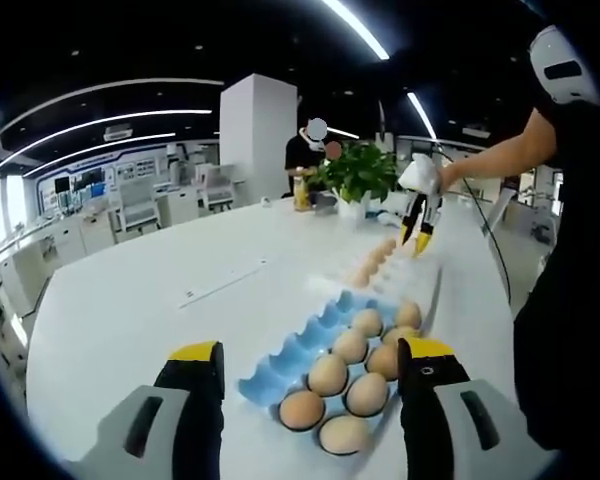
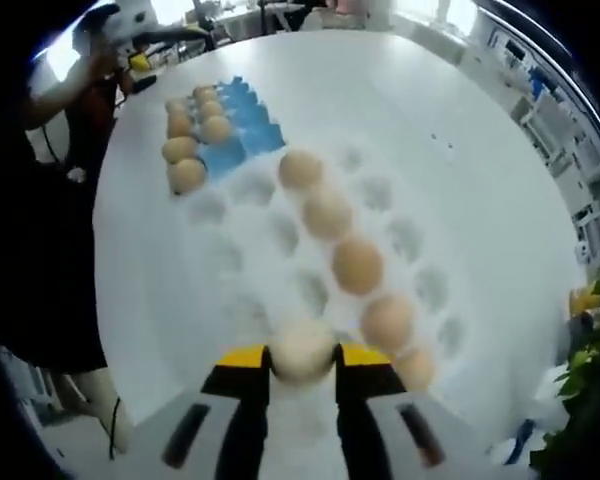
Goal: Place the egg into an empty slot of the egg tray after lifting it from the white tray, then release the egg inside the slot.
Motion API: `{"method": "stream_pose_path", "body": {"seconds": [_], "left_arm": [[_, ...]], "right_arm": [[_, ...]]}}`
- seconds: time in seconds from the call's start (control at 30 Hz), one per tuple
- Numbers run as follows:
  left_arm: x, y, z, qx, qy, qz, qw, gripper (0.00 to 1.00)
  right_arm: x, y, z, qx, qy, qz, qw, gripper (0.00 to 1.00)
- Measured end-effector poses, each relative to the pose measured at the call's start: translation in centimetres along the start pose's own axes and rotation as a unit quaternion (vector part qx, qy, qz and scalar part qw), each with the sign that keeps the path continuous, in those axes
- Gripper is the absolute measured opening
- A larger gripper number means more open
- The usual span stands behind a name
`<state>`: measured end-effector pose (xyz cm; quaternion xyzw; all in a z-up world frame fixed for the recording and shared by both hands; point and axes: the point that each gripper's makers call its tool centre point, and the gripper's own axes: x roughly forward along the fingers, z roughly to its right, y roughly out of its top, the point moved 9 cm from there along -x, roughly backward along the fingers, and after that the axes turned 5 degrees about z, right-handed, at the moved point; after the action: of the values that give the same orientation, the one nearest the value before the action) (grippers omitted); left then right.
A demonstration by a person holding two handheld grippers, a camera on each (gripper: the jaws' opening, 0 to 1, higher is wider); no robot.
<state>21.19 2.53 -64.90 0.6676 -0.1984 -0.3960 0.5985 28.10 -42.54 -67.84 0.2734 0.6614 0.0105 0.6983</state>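
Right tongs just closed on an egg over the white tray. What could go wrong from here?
The right tongs pinch the egg only at the tips, so it may slip or crack. Neighbouring eggs sit close and could get bumped on lifting. The blue egg tray is far off, so the carry is long.

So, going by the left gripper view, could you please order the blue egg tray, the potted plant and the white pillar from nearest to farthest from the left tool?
1. Blue egg tray, just ahead of the left tool, partly between its jaws.
2. Potted plant, across the table, right of centre.
3. White pillar, behind the table, left of the plant.
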Motion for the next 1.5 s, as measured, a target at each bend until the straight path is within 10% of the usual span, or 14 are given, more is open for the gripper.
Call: {"method": "stream_pose_path", "body": {"seconds": [1.5], "left_arm": [[-0.9, -0.2, -0.6, 0.002, 0.011, 0.003, 0.9999, 0.71]], "right_arm": [[5.7, 11.0, -4.5, -0.130, 0.084, 0.059, 0.9862, 0.25]]}}
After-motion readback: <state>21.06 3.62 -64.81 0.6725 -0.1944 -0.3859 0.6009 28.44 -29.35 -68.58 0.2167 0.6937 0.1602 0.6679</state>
